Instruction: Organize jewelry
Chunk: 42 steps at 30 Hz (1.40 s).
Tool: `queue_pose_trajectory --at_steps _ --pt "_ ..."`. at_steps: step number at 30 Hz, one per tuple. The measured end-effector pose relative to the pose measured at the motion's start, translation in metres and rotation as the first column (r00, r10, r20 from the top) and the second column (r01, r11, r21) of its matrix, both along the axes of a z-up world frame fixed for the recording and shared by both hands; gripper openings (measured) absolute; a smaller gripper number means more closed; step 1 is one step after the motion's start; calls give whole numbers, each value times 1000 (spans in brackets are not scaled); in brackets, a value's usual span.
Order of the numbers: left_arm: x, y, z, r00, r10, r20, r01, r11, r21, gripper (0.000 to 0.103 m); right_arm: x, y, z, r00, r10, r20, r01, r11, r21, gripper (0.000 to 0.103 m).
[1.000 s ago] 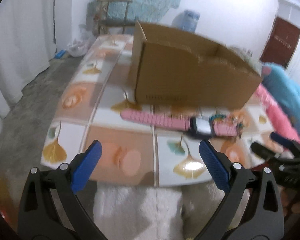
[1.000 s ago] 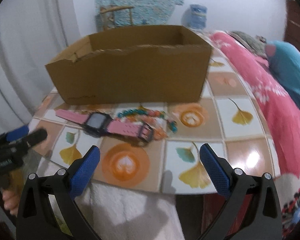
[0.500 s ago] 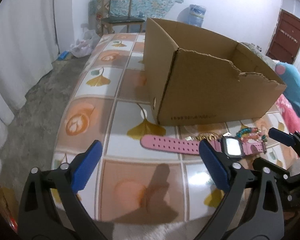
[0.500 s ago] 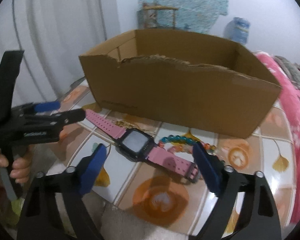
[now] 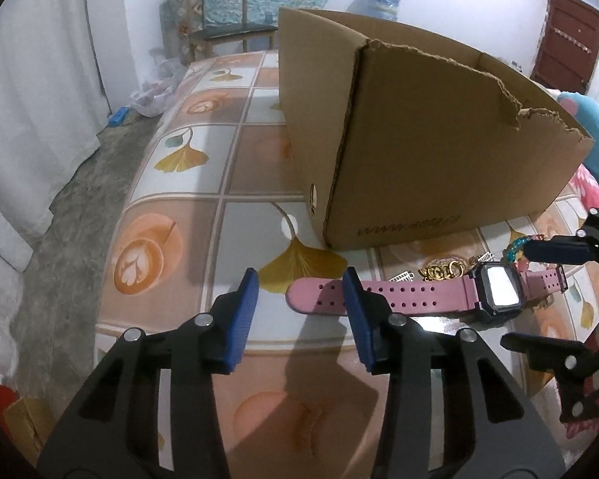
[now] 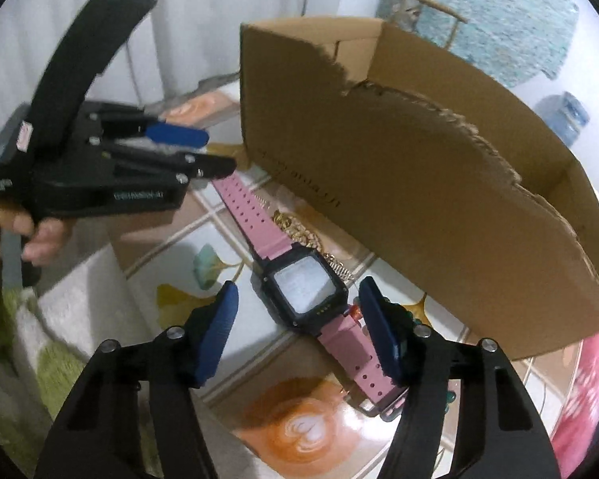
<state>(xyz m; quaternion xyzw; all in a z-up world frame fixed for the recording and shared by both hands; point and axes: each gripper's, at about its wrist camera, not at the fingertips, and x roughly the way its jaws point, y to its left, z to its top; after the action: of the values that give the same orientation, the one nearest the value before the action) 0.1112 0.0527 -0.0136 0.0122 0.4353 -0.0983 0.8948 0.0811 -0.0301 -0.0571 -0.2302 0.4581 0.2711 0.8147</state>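
A pink watch (image 5: pixel 419 293) with a dark square face (image 6: pixel 303 291) lies flat on the tiled tabletop (image 5: pixel 179 239) in front of a torn cardboard box (image 5: pixel 439 159). My left gripper (image 5: pixel 301 311) hovers over the free strap end. Its jaws are closing, and the pads do not touch the strap. My right gripper (image 6: pixel 299 319) straddles the watch face with closing jaws and a gap on each side. It also shows at the right edge of the left wrist view (image 5: pixel 551 297). A gold chain (image 5: pixel 443 271) and a beaded bracelet (image 5: pixel 515 245) lie between watch and box.
The box (image 6: pixel 419 179) stands close behind the jewelry. The table's near edge runs just below both grippers. A hand holds the left gripper (image 6: pixel 215 151) at upper left. A chair (image 5: pixel 227 20) and a water bottle (image 5: pixel 379 0) stand behind, and pink bedding (image 6: pixel 579 419) lies to the right.
Both grippers came in closer and lower to the watch, and both sets of jaws narrowed. The right gripper rolled, so the watch now lies lengthwise between its fingers.
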Motion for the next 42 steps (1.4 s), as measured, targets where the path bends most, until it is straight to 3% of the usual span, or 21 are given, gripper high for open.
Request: queue_pose_trajectory --at_steps 6,11,13,15,20,22,23,24,31,35,39,42 --pt "1 3 0 1000 -8 -1 8 1000 -9 38 7 -4 -1 997 43 -59 -46 997 -55 44" --pt "2 4 -1 1000 -14 -5 13 1000 -23 38 9 0 2 995 74 -63 -79 994 -82 40" --pt "4 7 -1 1000 -21 -2 21 999 -43 38 8 -1 8 994 90 -64 -94 993 -70 28" --pt "5 10 -1 1000 -29 1 29 997 -67 38 12 4 10 991 92 -94 -97 994 -57 10" --pt "10 14 -1 999 -50 -8 49 995 -90 38 18 1 11 988 87 -129 -96 993 -62 12" --pt "11 13 -1 998 -56 -14 54 995 -86 38 22 -2 13 987 82 -138 -90 994 -54 35" --pt "13 13 -1 998 -63 -19 61 994 -88 38 23 -4 16 989 78 -126 -85 995 -50 51" --pt "13 13 -1 998 -67 -21 65 994 -87 38 24 -5 18 990 80 -119 -86 995 -47 55" --pt "17 12 -2 996 -87 -29 84 993 -78 38 38 2 -1 980 91 -176 -107 991 -85 55" --pt "19 13 -1 996 -88 -35 84 993 -82 38 35 7 -3 979 123 -162 -144 982 -124 54" --pt "20 13 -1 996 -88 -34 85 993 -79 38 34 16 -6 981 126 -150 -146 980 -136 44" --pt "20 13 -1 996 -88 -33 85 993 -81 38 33 17 -7 981 122 -148 -142 980 -135 44"
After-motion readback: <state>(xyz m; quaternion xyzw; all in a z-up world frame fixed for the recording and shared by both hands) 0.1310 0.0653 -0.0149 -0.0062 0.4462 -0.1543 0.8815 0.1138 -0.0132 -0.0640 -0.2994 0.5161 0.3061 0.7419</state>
